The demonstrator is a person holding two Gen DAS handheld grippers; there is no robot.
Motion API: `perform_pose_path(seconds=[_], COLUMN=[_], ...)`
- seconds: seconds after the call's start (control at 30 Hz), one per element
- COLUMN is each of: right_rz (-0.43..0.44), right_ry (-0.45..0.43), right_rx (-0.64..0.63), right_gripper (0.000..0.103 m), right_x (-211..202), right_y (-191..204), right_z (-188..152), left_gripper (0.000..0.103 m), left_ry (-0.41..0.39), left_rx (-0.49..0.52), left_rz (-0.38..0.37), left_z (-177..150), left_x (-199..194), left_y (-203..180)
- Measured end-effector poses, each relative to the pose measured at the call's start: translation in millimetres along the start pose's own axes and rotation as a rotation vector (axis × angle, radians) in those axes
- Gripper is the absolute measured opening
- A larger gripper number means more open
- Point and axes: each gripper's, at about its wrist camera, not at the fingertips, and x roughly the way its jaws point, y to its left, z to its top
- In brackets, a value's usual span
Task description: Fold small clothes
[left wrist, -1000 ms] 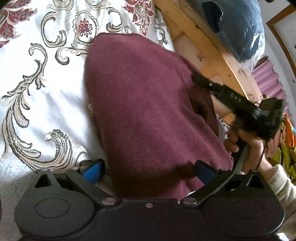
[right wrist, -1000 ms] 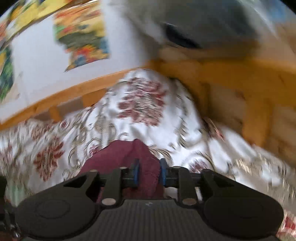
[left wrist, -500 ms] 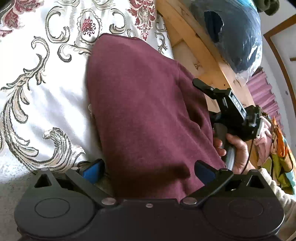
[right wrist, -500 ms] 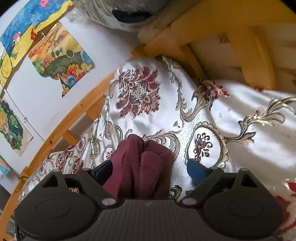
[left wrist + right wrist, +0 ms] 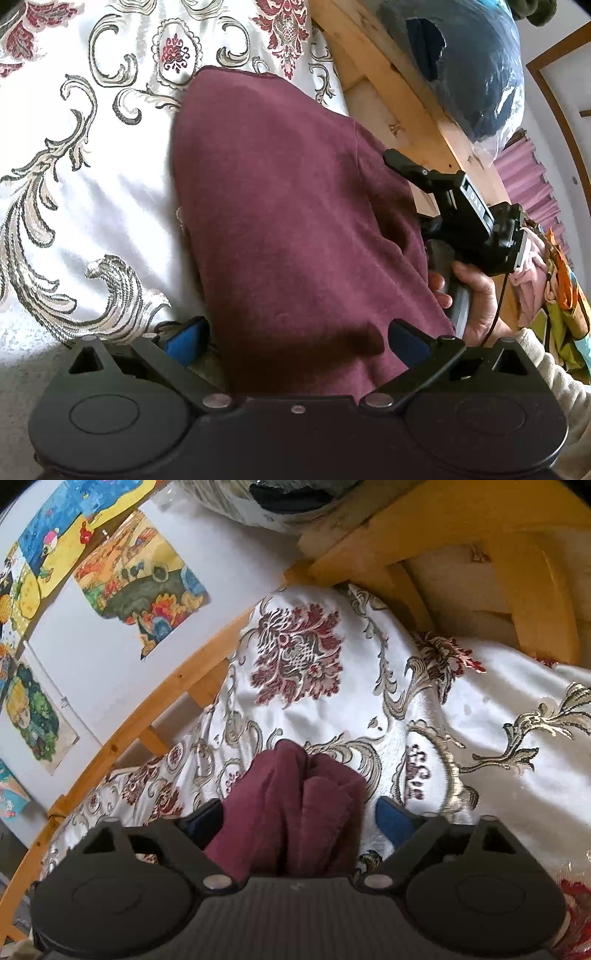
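On the bed, seen from the left wrist camera, a maroon garment (image 5: 291,229) lies folded over the white bedspread (image 5: 92,184) with its grey scrolls and dark red flowers. The left gripper (image 5: 295,338) has its blue-padded fingers (image 5: 184,334) spread wide, one at each side of the garment's near end, and neither pad presses the cloth. At the garment's right edge the right gripper (image 5: 439,192) shows from the side, carried by a person's hand (image 5: 472,295) in a pale sleeve (image 5: 554,376). Beyond the garment's far right corner runs the wooden bed frame (image 5: 402,96), and on it sits a clear plastic bag (image 5: 476,70) holding dark blue fabric. Right of the garment, past the hand, lies a heap of pink and orange clothes (image 5: 543,273).

From the right wrist camera, the garment (image 5: 295,812) shows as a bunched, creased end between the right gripper's (image 5: 299,818) fingers (image 5: 393,819). Those fingers are closing, yet they stand apart from the cloth on both sides and grip nothing. Beyond the garment the bedspread (image 5: 461,738) reaches the bed frame (image 5: 480,535). Left of the garment, coloured drawings (image 5: 144,583) hang on the white wall (image 5: 92,646).
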Motion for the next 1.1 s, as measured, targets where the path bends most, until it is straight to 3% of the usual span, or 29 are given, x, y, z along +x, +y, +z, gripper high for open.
perform_pose_path(seconds=[0.1, 0.37, 0.67, 0.83, 0.97, 1.1], right_rz=[0.011, 0.013, -0.058, -0.093, -0.05, -0.035], right_ry=[0.018, 0.019, 0.088, 0.118, 0.091, 0.092], right_rx=[-0.01, 0.014, -0.337, -0.217, -0.085, -0.086], right_gripper=[0.078, 0.077, 0.084, 0.086, 0.085, 0.082], right_x=[1, 1, 8, 18, 13, 10], right_y=[2, -2, 56, 36, 14, 16], right_z=[-1, -3, -8, -3, -4, -6], left_gripper=[0.102, 0.102, 0.102, 0.102, 0.102, 0.102], left_ry=[0.001, 0.002, 0.0, -0.001, -0.001, 0.002], left_rx=[0.003, 0.009, 0.005, 0.004, -0.003, -0.01], left_rz=[-0.003, -0.009, -0.01, -0.011, -0.011, -0.011], left_z=[0, 0, 0, 0, 0, 1], left_x=[0, -1, 0, 0, 0, 0], left_y=[1, 1, 1, 1, 1, 1])
